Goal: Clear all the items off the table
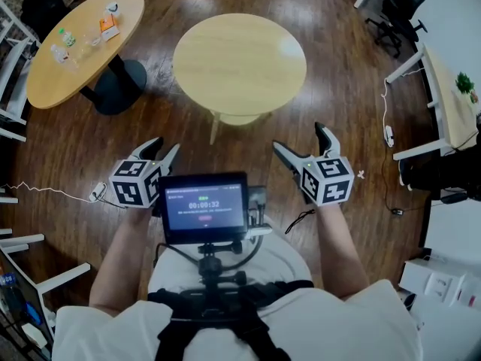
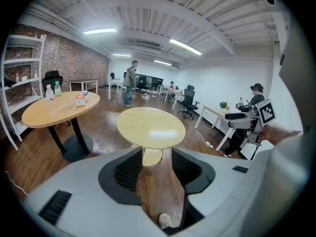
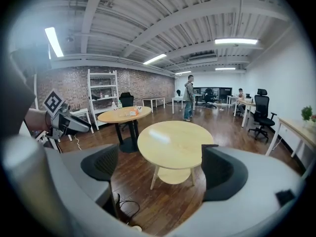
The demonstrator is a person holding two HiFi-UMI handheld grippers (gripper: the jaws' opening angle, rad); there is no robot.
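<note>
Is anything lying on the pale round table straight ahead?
No, the pale round table shows a bare top; the bottles stand on the farther table.

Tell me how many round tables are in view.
2. A bare round table stands straight ahead; a second round table, farther left, carries bottles and an orange box. More may sit outside the views.

A black office chair (image 1: 391, 27) stands near a white desk (image 1: 443, 115) bearing a potted plant (image 1: 465, 85).

right gripper (image 3: 160, 164), jaws apart, faces a round, seemingly wooden table (image 3: 173, 139).
</note>
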